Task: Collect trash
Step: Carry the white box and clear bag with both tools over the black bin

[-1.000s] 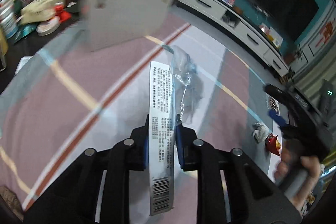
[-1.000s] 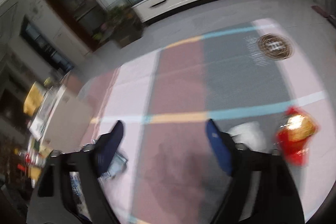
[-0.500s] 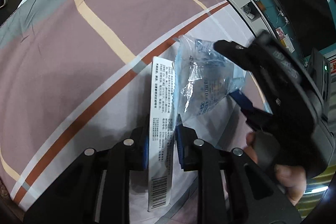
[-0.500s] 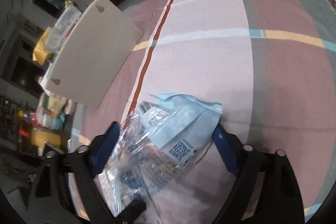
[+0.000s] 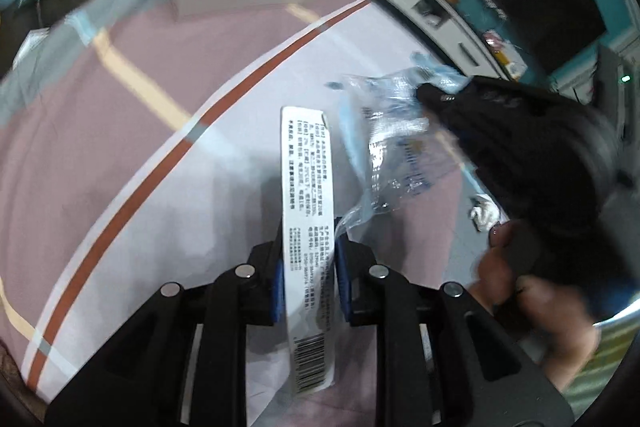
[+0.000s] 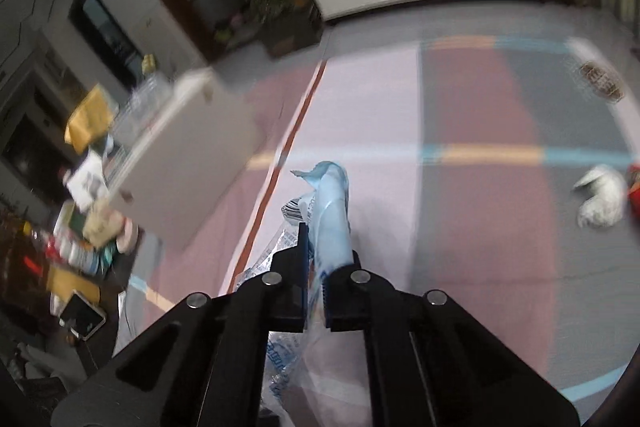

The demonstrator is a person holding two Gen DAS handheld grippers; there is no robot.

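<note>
We held a white printed paper strip point(image 5: 307, 211) in the closed left gripper point(image 5: 308, 267) jaws and clamped the right gripper point(image 6: 316, 275) jaws on a crinkled clear-and-blue plastic wrapper point(image 6: 330, 211).

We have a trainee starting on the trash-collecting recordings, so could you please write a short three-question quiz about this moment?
1. True or false: the left gripper is shut on the white printed label strip.
2. What is the right gripper clamped on?
A. the crumpled white tissue
B. the clear and blue plastic wrapper
C. the white box
3. Fill in: the tissue lies on the striped ____, beside a red wrapper.

Key: 1 true; 2 B; 3 cloth.
</note>
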